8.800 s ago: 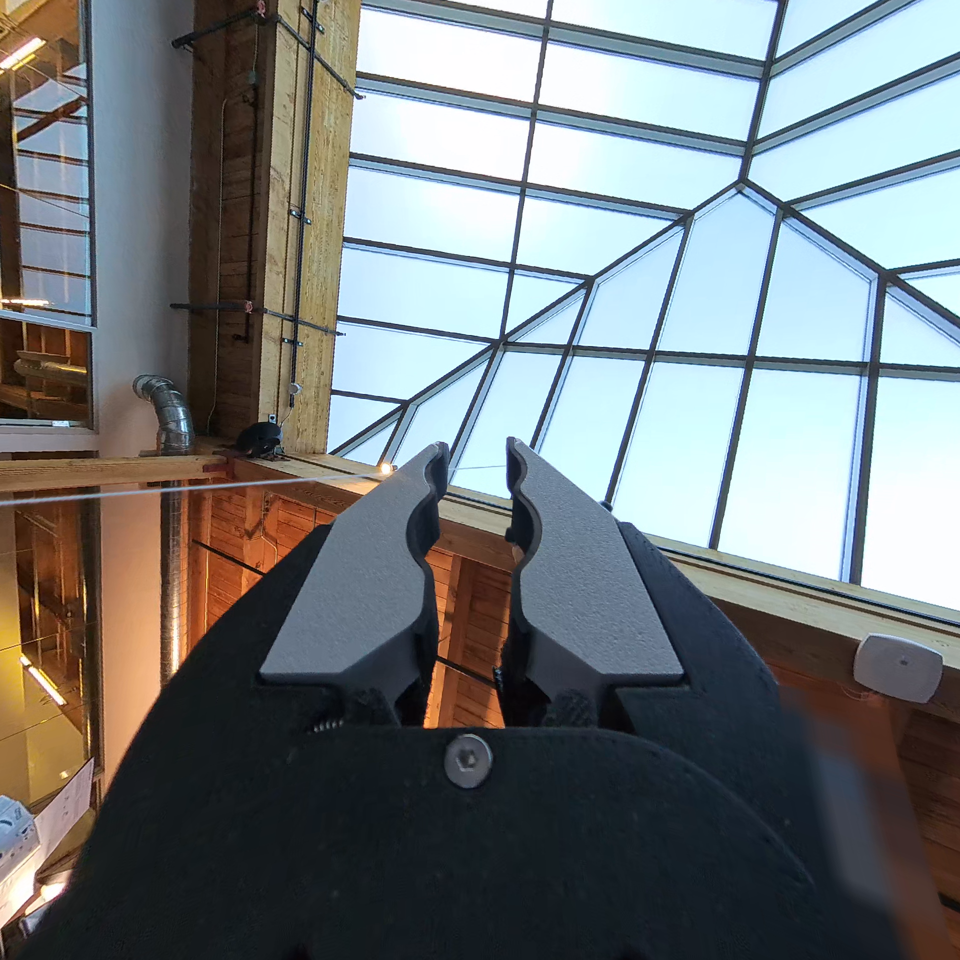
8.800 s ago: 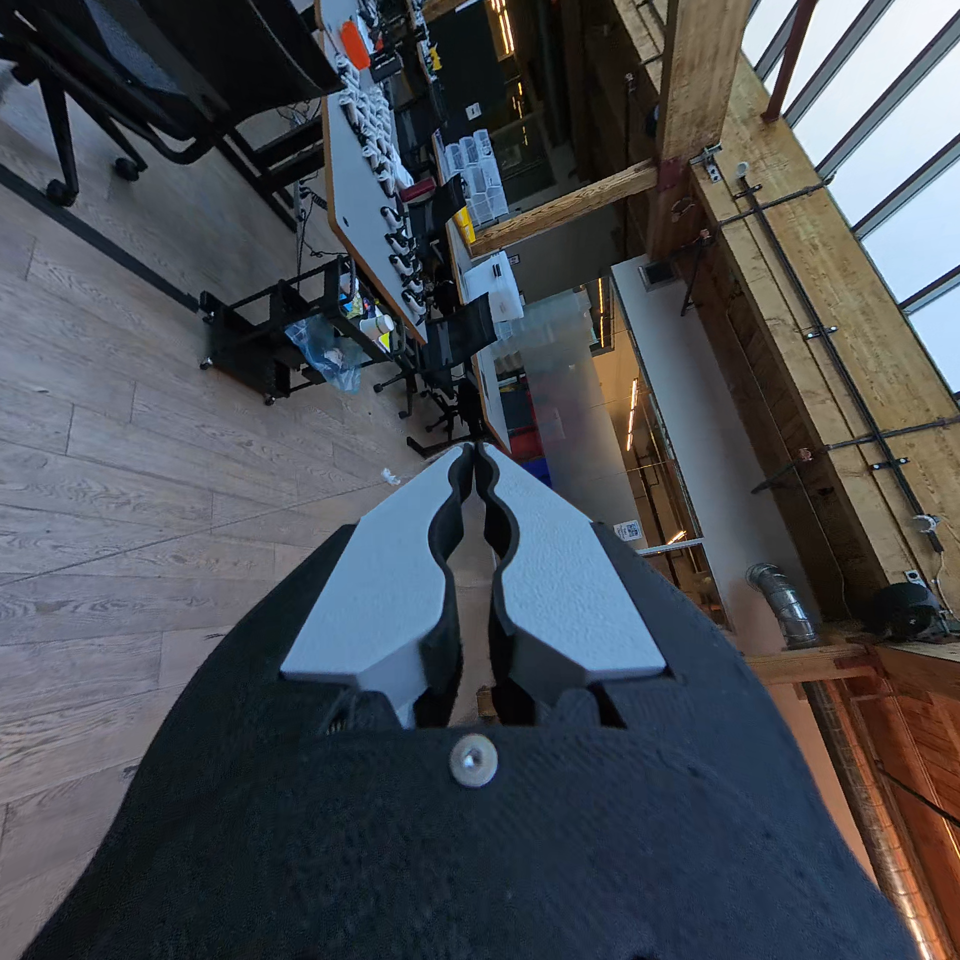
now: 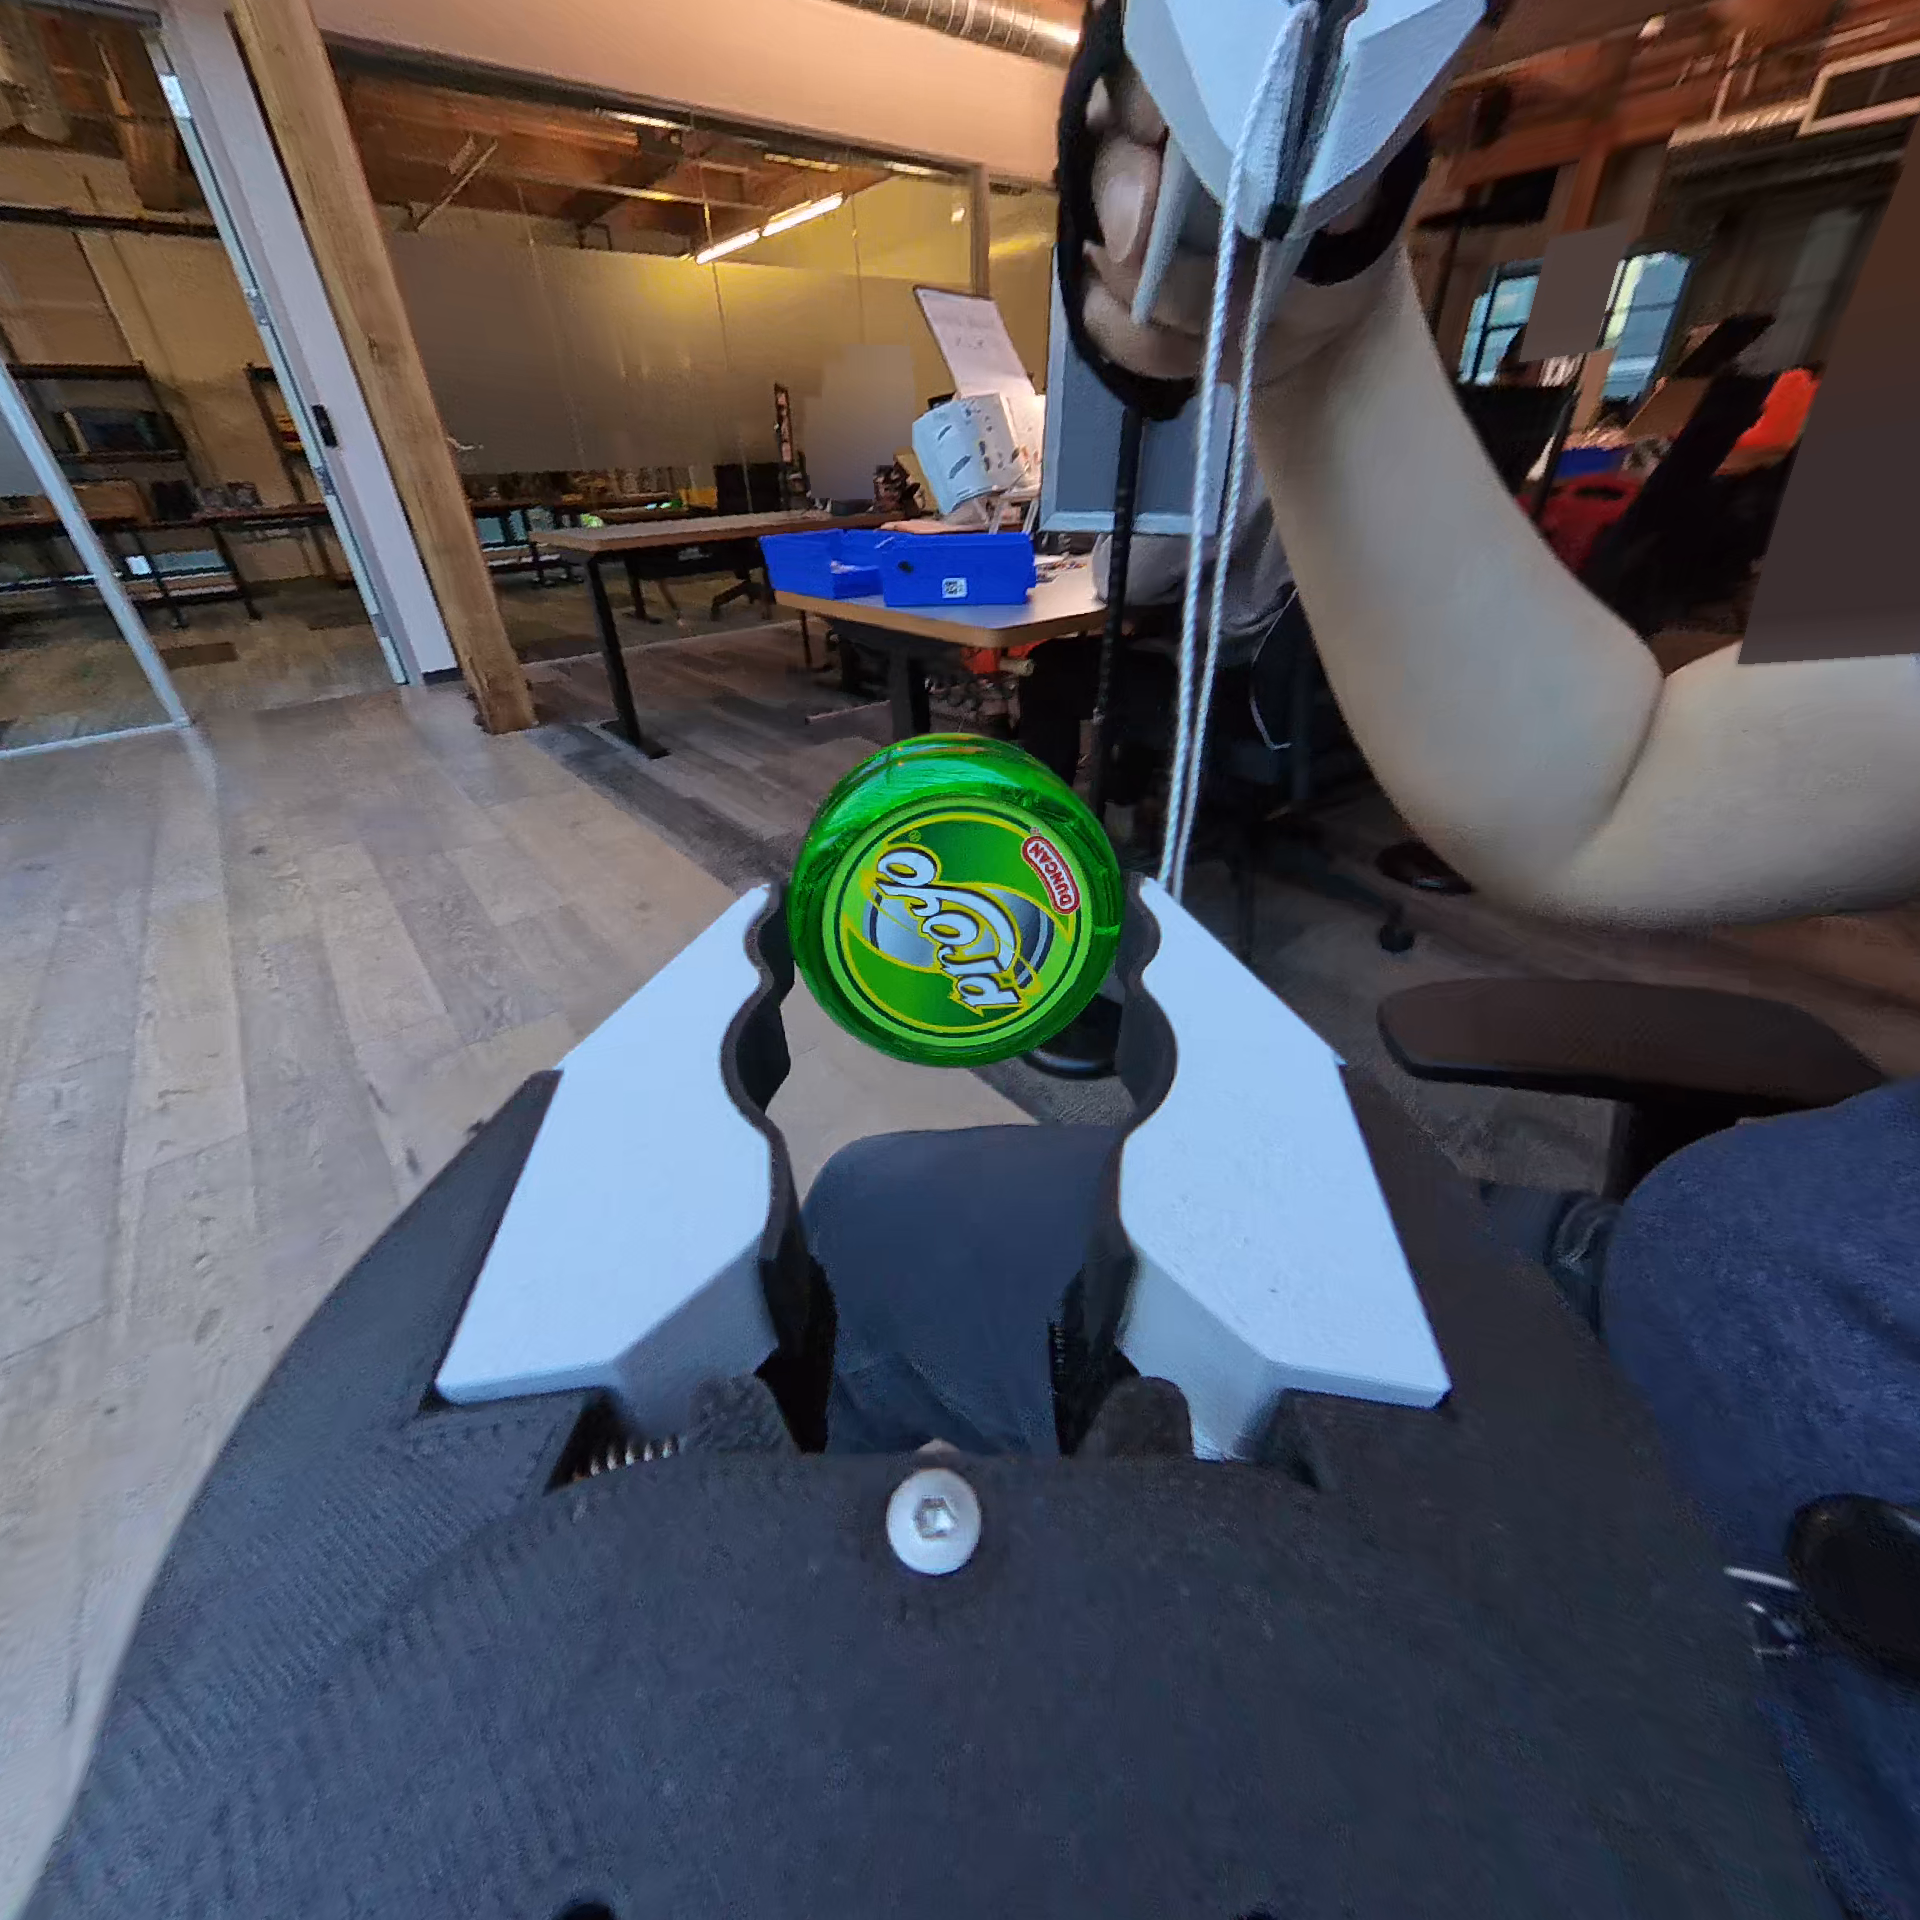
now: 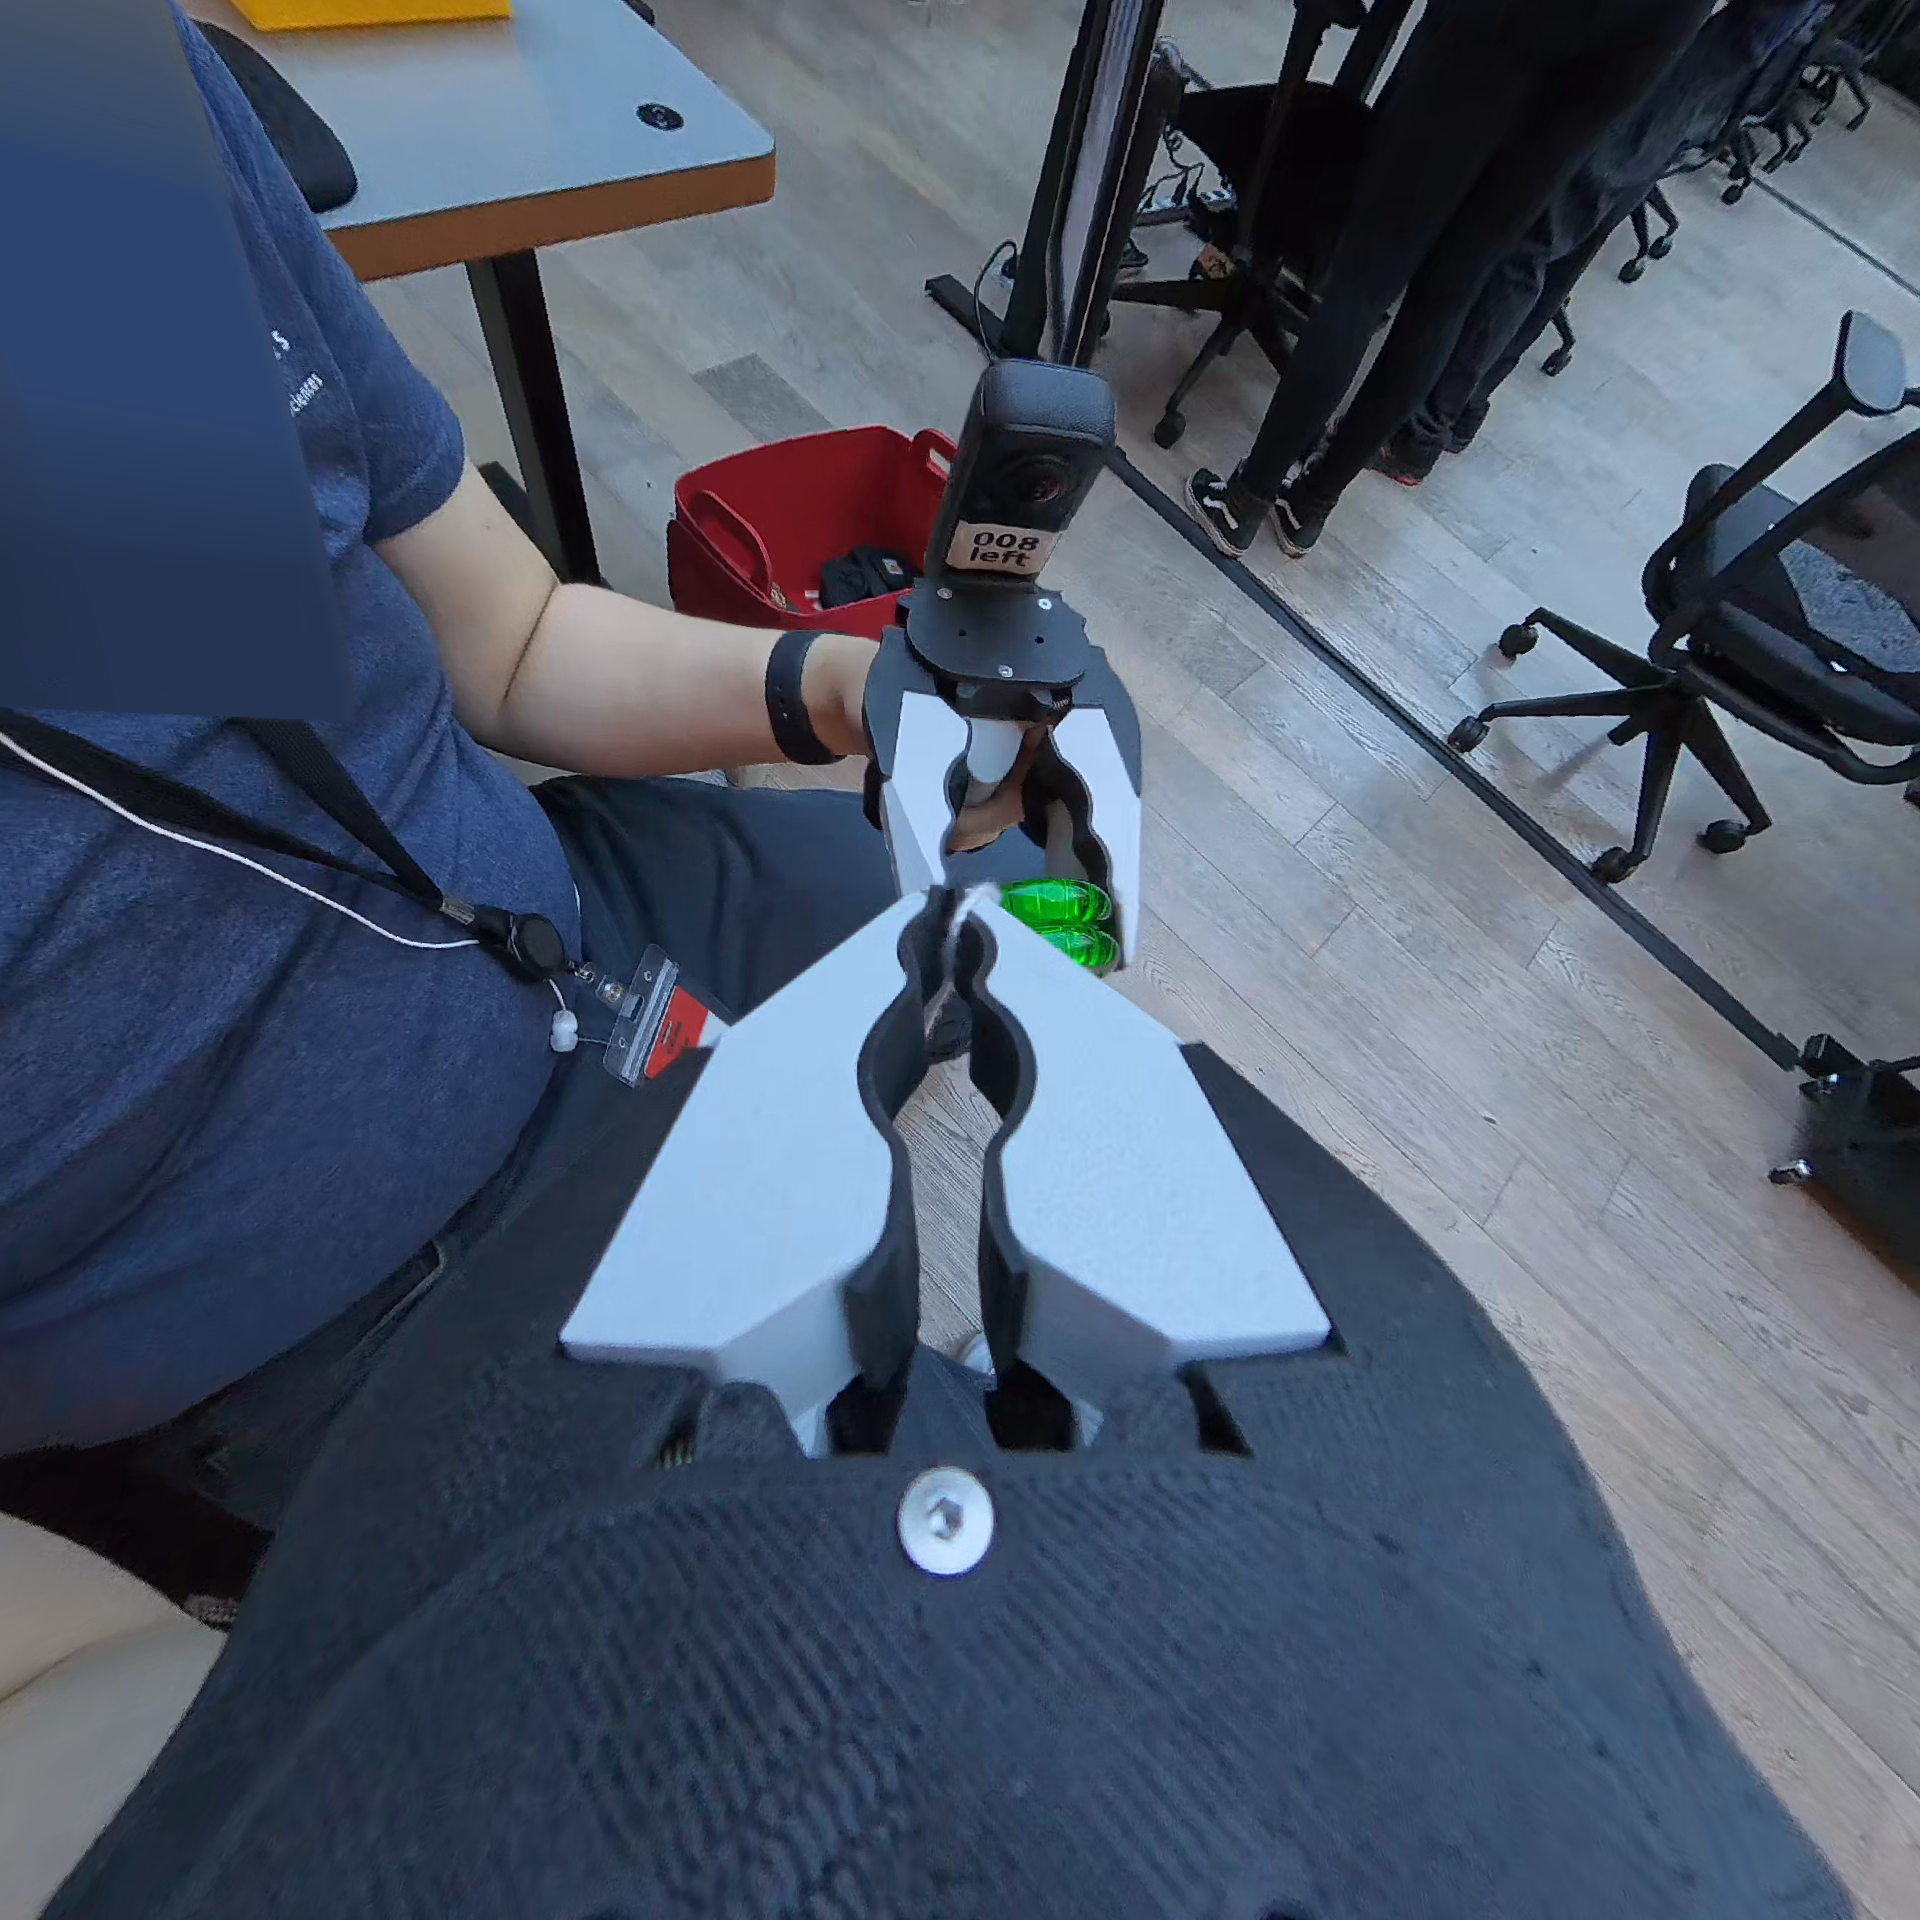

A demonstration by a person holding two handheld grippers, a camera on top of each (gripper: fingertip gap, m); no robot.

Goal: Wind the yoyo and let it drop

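Left gripper (image 3: 951, 914) jaws wide, green yoyo (image 3: 954, 902) between tips, contact unclear. Right gripper (image 4: 954, 914) above, pinching string (image 3: 1210, 520). I judge risk: slack string tangles, or pinch slips on drop.

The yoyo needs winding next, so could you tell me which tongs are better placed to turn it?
Probably the left tongs: they are open around the green yoyo, while the right tongs are shut on the string above.

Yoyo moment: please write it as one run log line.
left gripper: open around green yoyo | right gripper: shut on white string, above | yoyo: not dropped yet
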